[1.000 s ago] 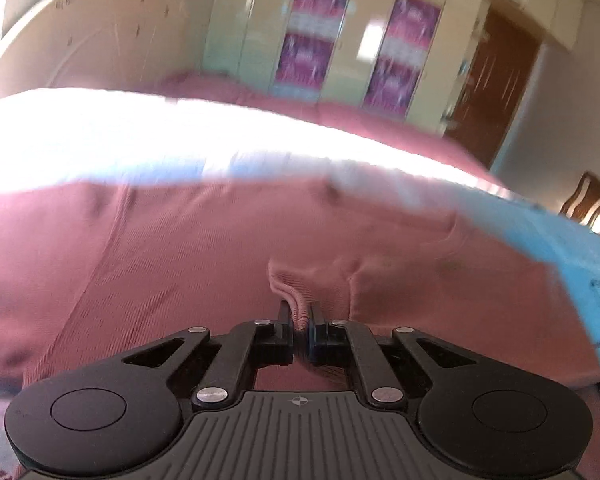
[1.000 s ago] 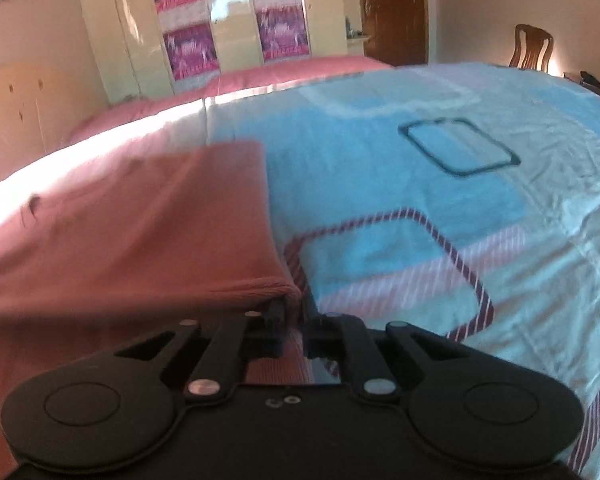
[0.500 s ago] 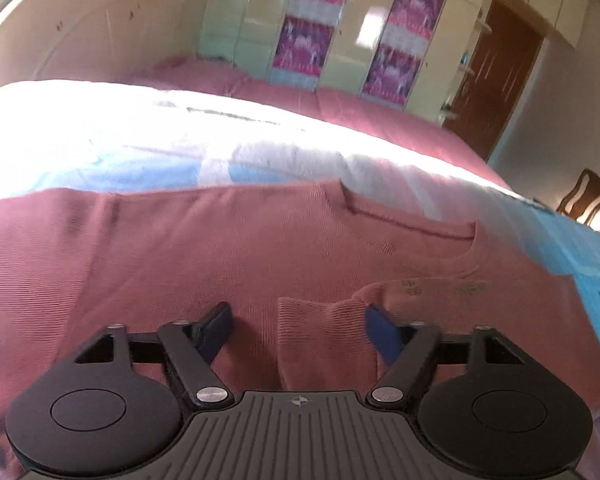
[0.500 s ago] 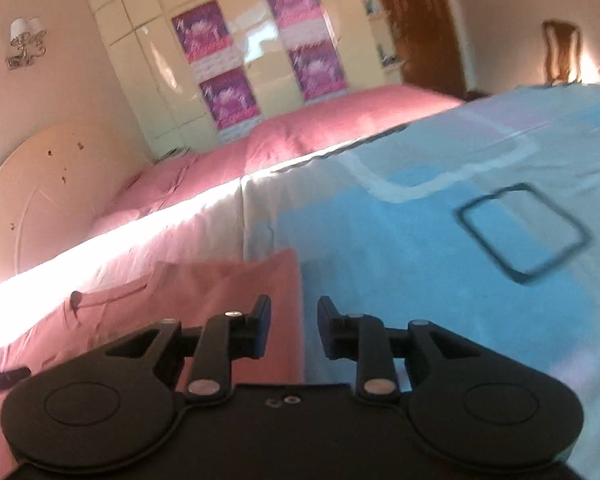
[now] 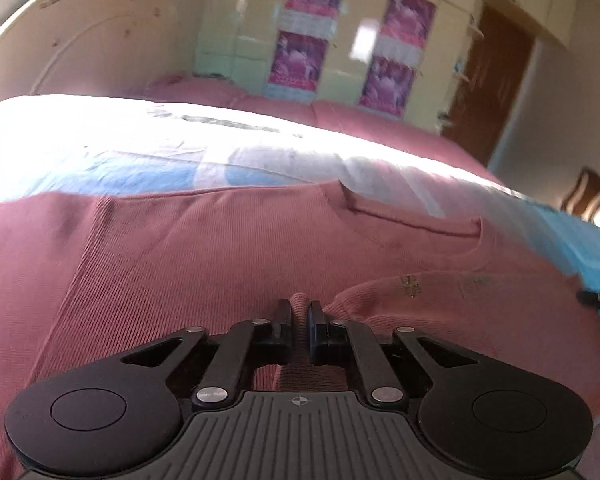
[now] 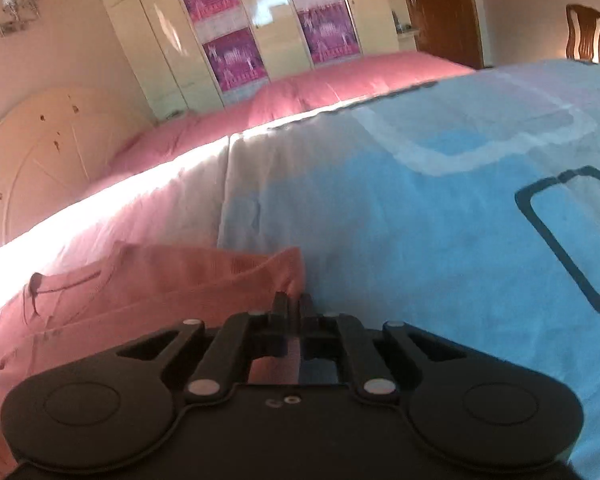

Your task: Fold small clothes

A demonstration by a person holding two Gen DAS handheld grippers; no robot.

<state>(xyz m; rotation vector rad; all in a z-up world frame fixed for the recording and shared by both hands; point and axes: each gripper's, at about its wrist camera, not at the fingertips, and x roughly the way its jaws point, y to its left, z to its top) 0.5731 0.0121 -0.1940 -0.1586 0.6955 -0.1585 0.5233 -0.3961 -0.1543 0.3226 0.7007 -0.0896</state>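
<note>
Left gripper (image 5: 299, 314), bottom centre, pinches a fold of the pink top (image 5: 204, 248); right gripper (image 6: 294, 307) clamps its edge on the bedspread (image 6: 440, 240).

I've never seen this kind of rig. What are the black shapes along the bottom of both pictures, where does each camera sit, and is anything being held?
Each black shape is a hand-held two-finger gripper; a person carries one in each hand, with a fisheye camera looking along its fingers. On the patterned bedspread lies a pink top. The left gripper is pinched shut on a ridge of its fabric. The right gripper is shut at the top's right edge, seemingly nipping it. Behind stand a headboard and wardrobe.
</note>
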